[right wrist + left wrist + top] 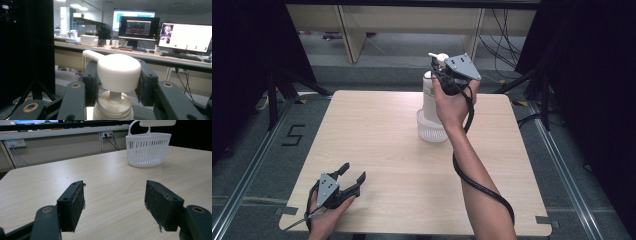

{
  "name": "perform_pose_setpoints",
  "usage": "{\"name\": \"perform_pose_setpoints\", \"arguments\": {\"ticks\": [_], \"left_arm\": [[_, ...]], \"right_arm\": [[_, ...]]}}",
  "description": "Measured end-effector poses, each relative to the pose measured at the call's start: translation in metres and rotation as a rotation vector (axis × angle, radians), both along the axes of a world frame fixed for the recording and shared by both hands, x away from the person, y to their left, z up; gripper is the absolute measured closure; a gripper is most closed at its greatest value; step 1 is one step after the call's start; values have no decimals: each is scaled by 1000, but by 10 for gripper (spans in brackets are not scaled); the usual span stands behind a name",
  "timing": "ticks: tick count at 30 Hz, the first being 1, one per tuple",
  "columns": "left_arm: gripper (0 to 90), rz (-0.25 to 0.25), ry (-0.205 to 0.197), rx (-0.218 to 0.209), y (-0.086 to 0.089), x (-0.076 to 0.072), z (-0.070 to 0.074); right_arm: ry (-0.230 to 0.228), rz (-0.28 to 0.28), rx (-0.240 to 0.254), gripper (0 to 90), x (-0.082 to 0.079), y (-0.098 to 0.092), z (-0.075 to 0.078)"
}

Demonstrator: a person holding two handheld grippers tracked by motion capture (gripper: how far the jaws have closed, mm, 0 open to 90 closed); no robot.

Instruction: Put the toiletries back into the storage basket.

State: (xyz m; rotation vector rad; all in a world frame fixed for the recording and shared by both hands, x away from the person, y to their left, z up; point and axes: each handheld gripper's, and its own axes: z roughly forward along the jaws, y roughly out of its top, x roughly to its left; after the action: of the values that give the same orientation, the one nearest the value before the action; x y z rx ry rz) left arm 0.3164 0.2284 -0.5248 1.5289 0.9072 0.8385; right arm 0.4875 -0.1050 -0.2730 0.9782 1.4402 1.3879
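A light wood-grain table [382,145] with rounded corners is seen from the high view, set on a grey floor with black curtains at both sides and pale furniture legs beyond its far edge. A white slotted plastic basket [431,128] stands on the far middle of the table, and a white pump bottle [430,95] is held upright in or just over it; which cannot be told. The right tongs [443,65] are pressed against both sides of the bottle's pump head [119,72], as is shown in the right gripper view, where monitors and a long desk are visible in the room behind. The left tongs [352,176] are held spread and empty low over the table's near left corner, well apart from the basket. A "5" marked in black tape [293,135] is seen on the floor at the left.
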Motion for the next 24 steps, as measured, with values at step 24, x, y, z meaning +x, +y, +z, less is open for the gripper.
{"name": "perform_pose_setpoints", "arguments": {"ticks": [24], "left_arm": [[316,-2,-16,-13,0,1,-1]], "right_arm": [[26,4,5,599,14,3,-12]]}}
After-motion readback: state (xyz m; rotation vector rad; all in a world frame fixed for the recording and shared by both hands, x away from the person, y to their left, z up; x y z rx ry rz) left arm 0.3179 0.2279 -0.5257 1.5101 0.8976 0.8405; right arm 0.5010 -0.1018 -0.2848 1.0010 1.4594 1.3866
